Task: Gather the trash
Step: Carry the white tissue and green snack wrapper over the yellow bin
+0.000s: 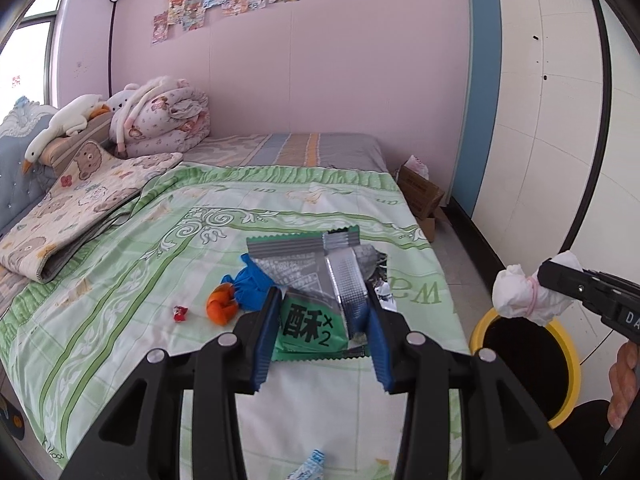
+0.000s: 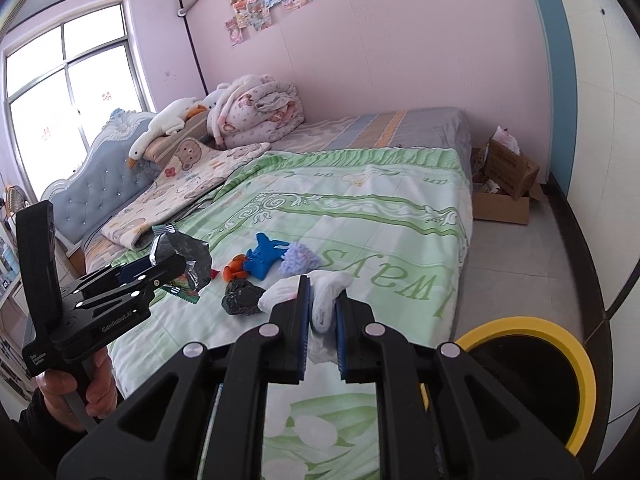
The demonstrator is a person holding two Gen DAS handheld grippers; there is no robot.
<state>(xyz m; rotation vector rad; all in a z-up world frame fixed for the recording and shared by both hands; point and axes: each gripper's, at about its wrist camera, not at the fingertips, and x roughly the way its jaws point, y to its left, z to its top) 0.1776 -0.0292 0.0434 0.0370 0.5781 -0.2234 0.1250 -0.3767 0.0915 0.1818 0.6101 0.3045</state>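
My left gripper (image 1: 322, 300) is shut on a green and silver snack wrapper (image 1: 312, 324) and holds it above the bed; it also shows in the right wrist view (image 2: 160, 264). My right gripper (image 2: 322, 296) is shut on a white tied bundle (image 2: 326, 300), which shows in the left wrist view (image 1: 520, 294) just above the yellow-rimmed bin (image 1: 568, 360). On the green bedspread (image 2: 380, 208) lie a blue glove (image 2: 262, 256), an orange peel (image 2: 236, 268), a black crumpled piece (image 2: 242, 298), a purple fluffy piece (image 2: 298, 260) and a small red wrapper (image 1: 180, 313).
The bin (image 2: 576, 364) stands on the floor at the bed's right side. A cardboard box (image 2: 508, 168) sits in the far corner. A folded quilt (image 2: 192, 188), bedding and plush toys (image 2: 168, 120) lie at the headboard. A blue-white wrapper (image 1: 310, 466) lies near the bed's front edge.
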